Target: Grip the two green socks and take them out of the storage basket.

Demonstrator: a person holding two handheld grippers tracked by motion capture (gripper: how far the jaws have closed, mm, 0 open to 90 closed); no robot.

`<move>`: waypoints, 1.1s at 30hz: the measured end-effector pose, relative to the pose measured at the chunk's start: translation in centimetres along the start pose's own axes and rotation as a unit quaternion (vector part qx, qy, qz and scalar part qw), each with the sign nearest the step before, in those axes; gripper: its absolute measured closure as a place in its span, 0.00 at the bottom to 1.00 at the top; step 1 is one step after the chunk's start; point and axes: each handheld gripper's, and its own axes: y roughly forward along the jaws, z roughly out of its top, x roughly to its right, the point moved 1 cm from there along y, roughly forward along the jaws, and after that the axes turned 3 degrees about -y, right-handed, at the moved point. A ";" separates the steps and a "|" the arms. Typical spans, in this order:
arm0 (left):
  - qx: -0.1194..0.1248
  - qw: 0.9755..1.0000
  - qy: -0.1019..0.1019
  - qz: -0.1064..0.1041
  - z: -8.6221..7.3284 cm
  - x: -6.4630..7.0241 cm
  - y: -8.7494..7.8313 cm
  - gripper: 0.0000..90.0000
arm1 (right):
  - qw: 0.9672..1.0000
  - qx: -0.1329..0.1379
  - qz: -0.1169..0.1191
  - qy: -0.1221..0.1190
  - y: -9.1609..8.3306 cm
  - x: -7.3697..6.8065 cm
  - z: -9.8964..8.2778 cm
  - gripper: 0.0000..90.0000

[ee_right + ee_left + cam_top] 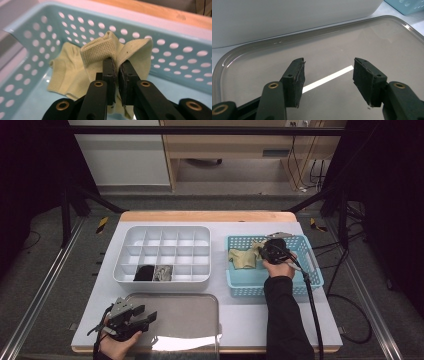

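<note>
A pale yellow-green sock [100, 53] lies in the light blue perforated basket [240, 285] at the right of the table. My right gripper [117, 65] is shut on a bunched fold of that sock [244, 257], whose cuff end stands raised between the pads while the rest trails on the basket floor. In the high view the right gripper [264, 251] sits inside the basket. My left gripper [328, 62] hangs open over the grey tray [387, 45] at the front left, nothing between its fingers. From above, the left gripper [150, 317] points right over the tray's [200, 300] left edge.
A white compartment box [127, 251] stands behind the tray; a black item [145, 273] and a grey patterned item [162, 273] fill two front cells. The basket wall [175, 50] rises close behind the sock. A cable trails from the right gripper off the table's front.
</note>
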 end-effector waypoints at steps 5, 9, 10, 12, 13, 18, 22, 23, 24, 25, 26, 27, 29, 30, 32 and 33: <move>-0.001 1.000 0.000 0.000 0.0 0.0 0.0 0.47 | 0.999 0.035 0.010 0.000 -1.7 -0.2 0.7 0.94; 0.000 1.000 0.000 0.000 0.0 0.0 0.0 0.47 | 0.998 0.057 0.014 0.000 -3.0 -0.3 0.9 0.94; 0.000 1.000 0.000 0.000 0.0 0.0 0.0 0.47 | 0.998 0.062 0.015 -0.001 -3.3 -0.3 1.0 0.94; 0.000 1.000 -0.001 0.001 0.0 0.0 0.0 0.47 | 0.997 0.078 0.023 0.001 -4.2 -0.4 1.0 0.94; -0.001 1.000 -0.001 0.001 0.0 0.0 0.0 0.47 | 0.996 0.084 0.025 0.003 -4.7 -0.6 0.9 0.94; 0.000 1.000 0.000 0.001 0.0 0.0 -0.1 0.47 | 0.992 0.117 0.043 0.010 -7.0 -1.1 0.5 0.94; 0.000 1.000 0.000 0.001 0.0 0.0 -0.1 0.47 | 0.989 0.139 0.053 0.012 -9.0 -1.6 -0.1 0.94; 0.001 1.000 0.000 0.001 0.0 0.0 -0.1 0.47 | 0.988 0.143 0.058 0.009 -9.7 -1.7 -0.4 0.94; 0.001 1.000 -0.001 0.001 0.0 0.1 -0.1 0.47 | 0.987 0.147 0.062 0.011 -10.1 -1.9 -0.5 0.94; 0.001 1.000 -0.001 0.001 0.0 0.1 -0.1 0.47 | 0.987 0.148 0.065 0.009 -10.6 -2.1 -0.8 0.94; 0.001 1.000 -0.001 0.001 0.0 0.1 -0.1 0.47 | 0.986 0.151 0.065 0.006 -11.1 -2.3 -1.0 0.94; 0.000 1.000 -0.001 0.002 0.0 0.1 -0.1 0.47 | 0.986 0.154 0.067 0.005 -11.7 -2.6 -1.3 0.94; 0.001 1.000 -0.002 0.002 0.0 0.1 -0.1 0.47 | 0.986 0.154 0.070 0.002 -12.7 -3.1 -1.9 0.94; 0.001 1.000 -0.002 0.002 0.0 0.1 -0.1 0.47 | 0.986 0.153 0.071 0.001 -13.2 -3.4 -2.1 0.94; 0.002 1.000 -0.001 0.002 0.0 0.1 -0.1 0.47 | 0.985 0.156 0.075 0.001 -14.1 -3.9 -2.6 0.94; 0.003 1.000 -0.002 0.002 0.1 0.1 -0.2 0.47 | 0.985 0.155 0.079 0.001 -14.4 -4.2 -2.8 0.94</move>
